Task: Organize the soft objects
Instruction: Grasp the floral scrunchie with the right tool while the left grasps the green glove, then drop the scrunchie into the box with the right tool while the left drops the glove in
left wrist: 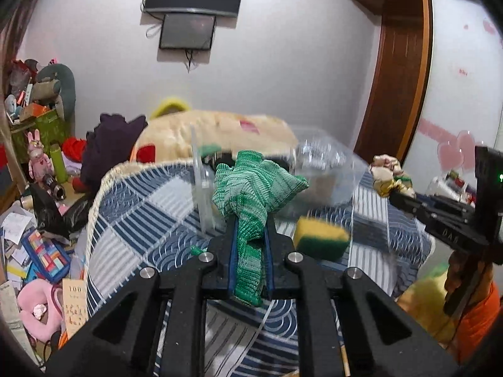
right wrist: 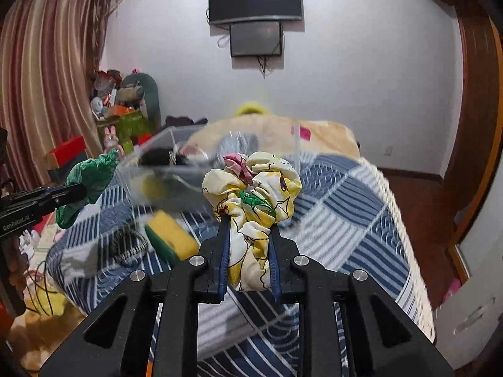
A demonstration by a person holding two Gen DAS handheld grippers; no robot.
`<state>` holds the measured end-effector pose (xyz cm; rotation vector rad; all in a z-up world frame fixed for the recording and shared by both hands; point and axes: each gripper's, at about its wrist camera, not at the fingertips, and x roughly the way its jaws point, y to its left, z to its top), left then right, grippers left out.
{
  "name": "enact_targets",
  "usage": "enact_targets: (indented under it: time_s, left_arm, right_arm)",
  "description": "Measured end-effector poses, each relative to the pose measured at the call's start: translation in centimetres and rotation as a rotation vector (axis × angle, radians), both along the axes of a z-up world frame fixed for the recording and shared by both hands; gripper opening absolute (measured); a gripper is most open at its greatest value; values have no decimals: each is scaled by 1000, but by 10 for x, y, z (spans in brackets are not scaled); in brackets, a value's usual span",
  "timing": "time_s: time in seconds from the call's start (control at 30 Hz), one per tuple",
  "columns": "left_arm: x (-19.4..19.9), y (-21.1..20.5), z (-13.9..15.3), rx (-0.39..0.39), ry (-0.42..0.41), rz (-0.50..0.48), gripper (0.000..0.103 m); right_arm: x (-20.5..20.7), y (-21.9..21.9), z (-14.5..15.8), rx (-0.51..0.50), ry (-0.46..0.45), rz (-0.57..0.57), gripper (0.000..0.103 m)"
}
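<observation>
My left gripper [left wrist: 250, 220] is shut on a green knitted cloth [left wrist: 254, 185] and holds it above the bed; it also shows at the left of the right wrist view [right wrist: 88, 179]. My right gripper [right wrist: 248, 223] is shut on a yellow floral scrunchie [right wrist: 254, 182], which also shows at the right of the left wrist view [left wrist: 388, 172]. A clear plastic box [left wrist: 317, 169] with small items inside stands on the bed just beyond both grippers [right wrist: 176, 163]. A yellow and green sponge [left wrist: 320, 237] lies on the blue checked quilt [left wrist: 141, 207] near the box [right wrist: 169, 232].
A black hair tie [right wrist: 129, 245] lies on the quilt left of the sponge. A cream pillow [left wrist: 220, 132] lies behind the box. Clutter, toys and boxes fill the floor at the left [left wrist: 37, 245]. A wooden wardrobe [left wrist: 402, 62] stands at the right.
</observation>
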<state>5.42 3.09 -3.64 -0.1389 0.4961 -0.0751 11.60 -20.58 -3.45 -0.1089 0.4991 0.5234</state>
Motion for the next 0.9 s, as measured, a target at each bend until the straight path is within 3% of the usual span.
enact_targets:
  time_s: [0.3,0.63,0.9]
  left_arm:
    - [22,1,30,24,-86,34,13]
    - [60,9,35,11,-72,62,14]
    - [92,12,24,4,-24,57,14]
  right_arm:
    - [12,18,25,27,-65,34,19]
    - [32,48,40,52,-77,98,19]
    - [56,78,32,27,-22,139,19]
